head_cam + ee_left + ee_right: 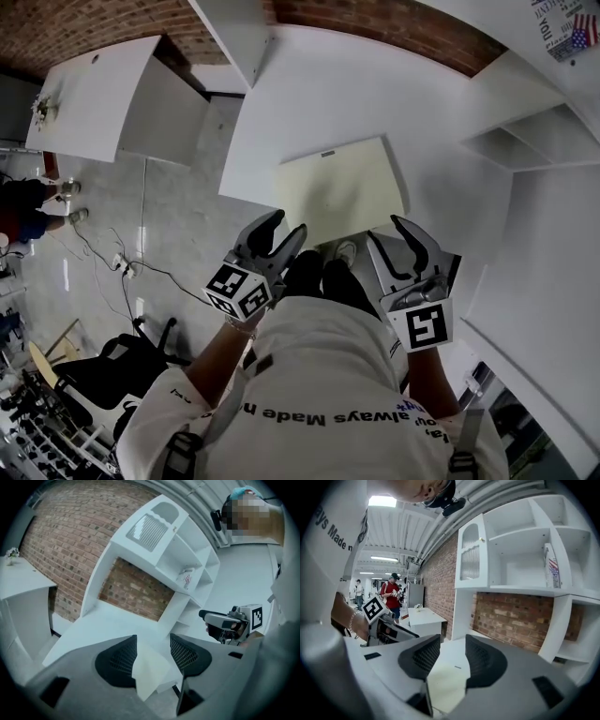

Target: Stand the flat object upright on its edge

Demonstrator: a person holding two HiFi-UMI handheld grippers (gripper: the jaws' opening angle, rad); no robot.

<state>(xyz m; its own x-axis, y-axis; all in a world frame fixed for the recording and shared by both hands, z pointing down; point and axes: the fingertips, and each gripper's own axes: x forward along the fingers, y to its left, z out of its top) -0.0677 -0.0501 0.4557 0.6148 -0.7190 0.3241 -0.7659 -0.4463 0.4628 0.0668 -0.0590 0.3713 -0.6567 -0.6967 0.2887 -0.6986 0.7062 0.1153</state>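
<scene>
Left gripper (287, 229) and right gripper (388, 232) gape — cream board (342, 190) lies flat on white table (291, 103) below brick wall (394, 23).

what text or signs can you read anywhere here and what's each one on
"always Made": back of the person's white shirt, upside down in the head view; the rest is cut off.
Box on the shelf: flag print; lettering too small to read.
Marker cubes: square patterns, no words.

Brick wall (61, 541) behind white shelves (520, 550) and worktop (300, 103); grey floor (178, 225), second table (89, 94), ceiling lights (382, 501).
</scene>
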